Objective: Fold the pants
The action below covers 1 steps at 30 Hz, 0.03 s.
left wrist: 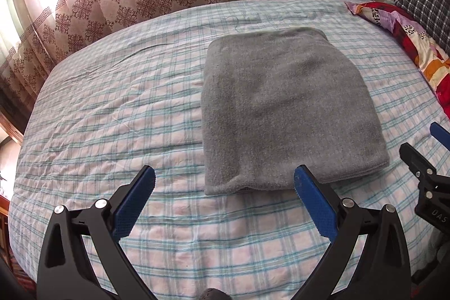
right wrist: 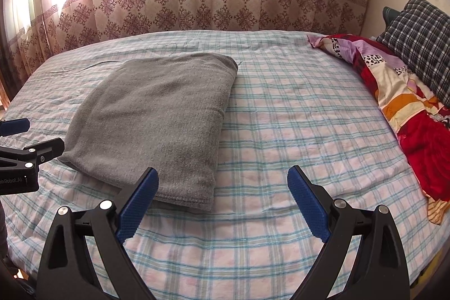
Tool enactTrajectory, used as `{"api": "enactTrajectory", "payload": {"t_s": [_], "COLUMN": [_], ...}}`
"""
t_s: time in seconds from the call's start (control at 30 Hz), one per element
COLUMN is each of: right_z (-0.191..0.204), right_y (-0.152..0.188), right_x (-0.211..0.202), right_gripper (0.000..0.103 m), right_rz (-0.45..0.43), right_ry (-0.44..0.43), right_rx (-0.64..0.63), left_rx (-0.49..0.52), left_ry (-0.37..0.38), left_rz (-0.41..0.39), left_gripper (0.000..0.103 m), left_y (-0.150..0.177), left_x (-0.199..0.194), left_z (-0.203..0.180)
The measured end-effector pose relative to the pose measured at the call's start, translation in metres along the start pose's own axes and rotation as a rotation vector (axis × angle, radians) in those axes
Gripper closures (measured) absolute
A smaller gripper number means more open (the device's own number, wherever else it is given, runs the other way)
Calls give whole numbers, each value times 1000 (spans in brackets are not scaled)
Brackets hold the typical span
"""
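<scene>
I see right gripper cut by left-wrist frame edge; left gripper cut likewise in right-wrist view. Checked pillow partly off-frame. Pants inner folds hidden.

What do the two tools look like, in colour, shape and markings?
Both the left tool and the right tool have black, angular plastic arms with triangular cut-outs and silver round rivets. Their fingers carry blue pads with a dotted texture. White lettering marks the body of each. No cables show.
</scene>
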State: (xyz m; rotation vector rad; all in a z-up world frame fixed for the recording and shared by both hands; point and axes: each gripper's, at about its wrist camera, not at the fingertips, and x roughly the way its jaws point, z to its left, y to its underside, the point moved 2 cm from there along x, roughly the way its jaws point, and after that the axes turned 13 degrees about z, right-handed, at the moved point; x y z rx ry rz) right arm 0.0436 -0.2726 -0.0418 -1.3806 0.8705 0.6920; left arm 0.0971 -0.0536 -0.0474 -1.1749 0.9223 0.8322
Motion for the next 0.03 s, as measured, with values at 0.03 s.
{"api": "enactTrajectory", "payload": {"t_s": [0.03], "right_z": [-3], "right_y": [0], "right_x": [3], "right_gripper": [11], "right_rz": [13], "right_ry": [6], "right_rx": [9], "left_rx": [-24], "left_ry": [-5], "left_rz": [24], "left_gripper": [3], "left_y": [1], "left_x": [9], "left_z": [10]}}
